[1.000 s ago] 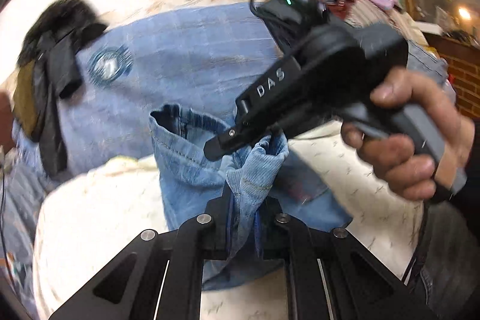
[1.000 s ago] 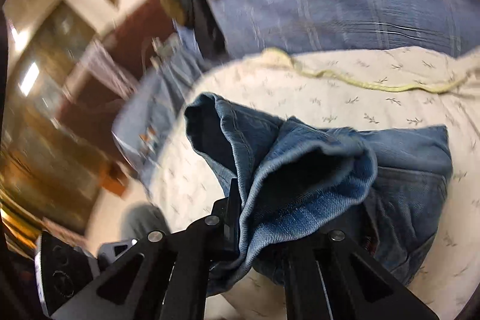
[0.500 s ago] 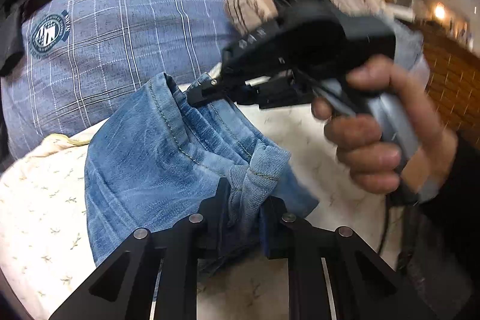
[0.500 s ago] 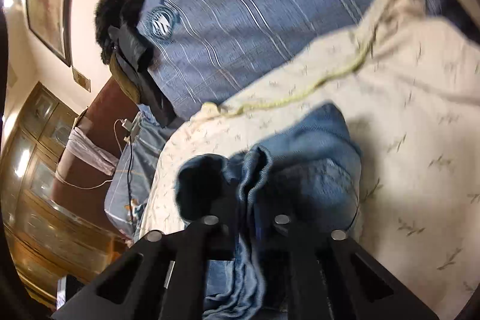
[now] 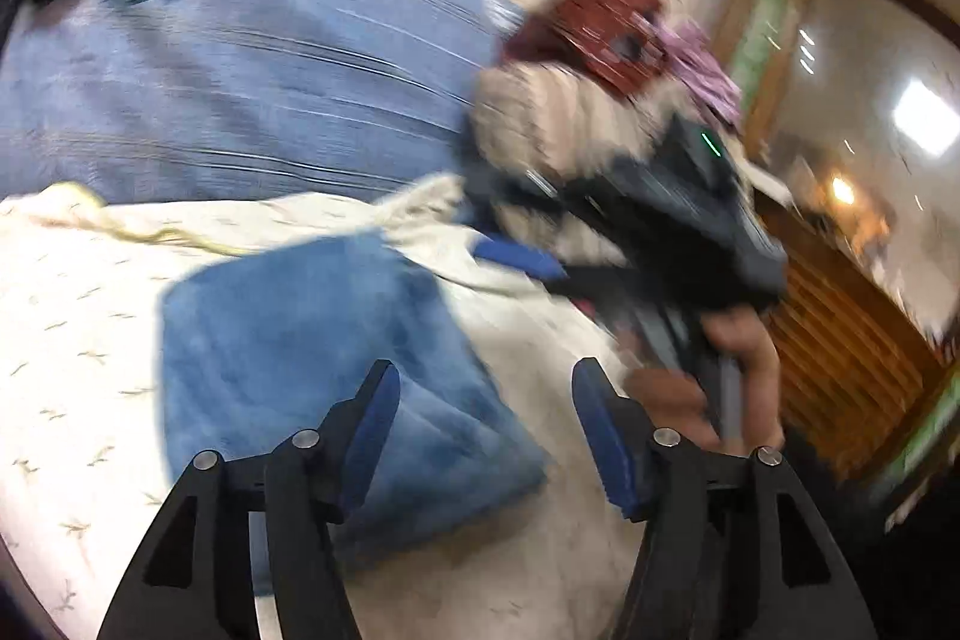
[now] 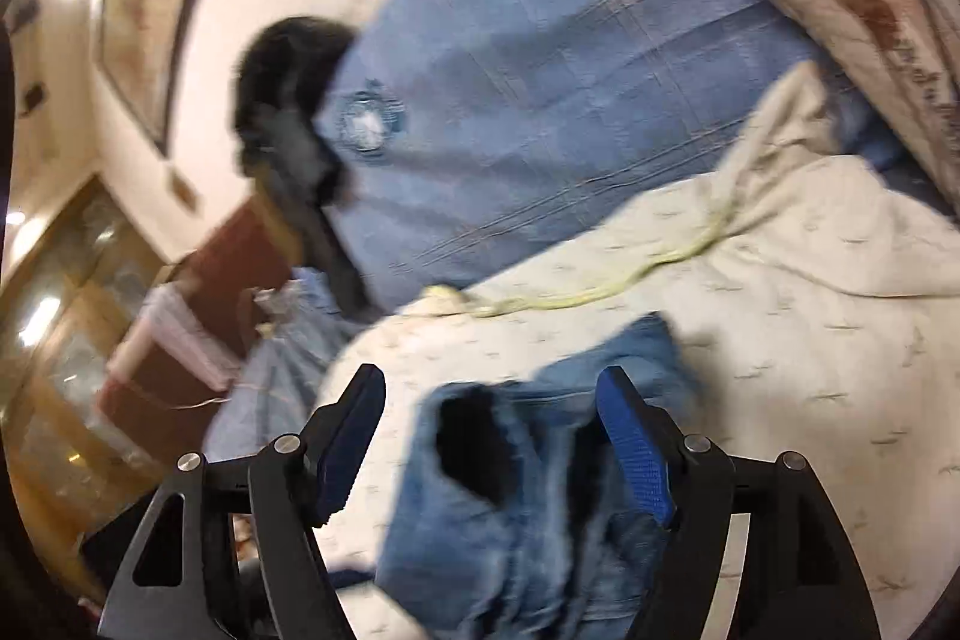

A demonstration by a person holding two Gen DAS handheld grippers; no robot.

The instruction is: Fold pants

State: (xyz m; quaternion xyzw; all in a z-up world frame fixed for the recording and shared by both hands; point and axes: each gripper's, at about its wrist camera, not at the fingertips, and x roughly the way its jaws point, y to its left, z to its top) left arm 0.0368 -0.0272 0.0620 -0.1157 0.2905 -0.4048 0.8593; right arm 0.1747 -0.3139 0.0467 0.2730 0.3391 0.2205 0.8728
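The blue jeans lie folded into a compact packet on the cream bedspread. My left gripper hovers over the packet's right edge, its jaws opening, pads clear of the denim. In the right wrist view the jeans sit bunched between the jaws of my right gripper, which is opening; its blue pads do not press the cloth. The other handset, held by a hand, shows blurred at the right of the left wrist view.
A large blue checked pillow lies behind the jeans. A pile of clothes sits at the back right. Black garments lie left of the pillow. Wooden furniture stands beyond the bed's left edge.
Both grippers were shut on bunched denim and have let it go. The jeans dropped flat onto the bedspread as a folded packet. Both hands swung, blurring the views.
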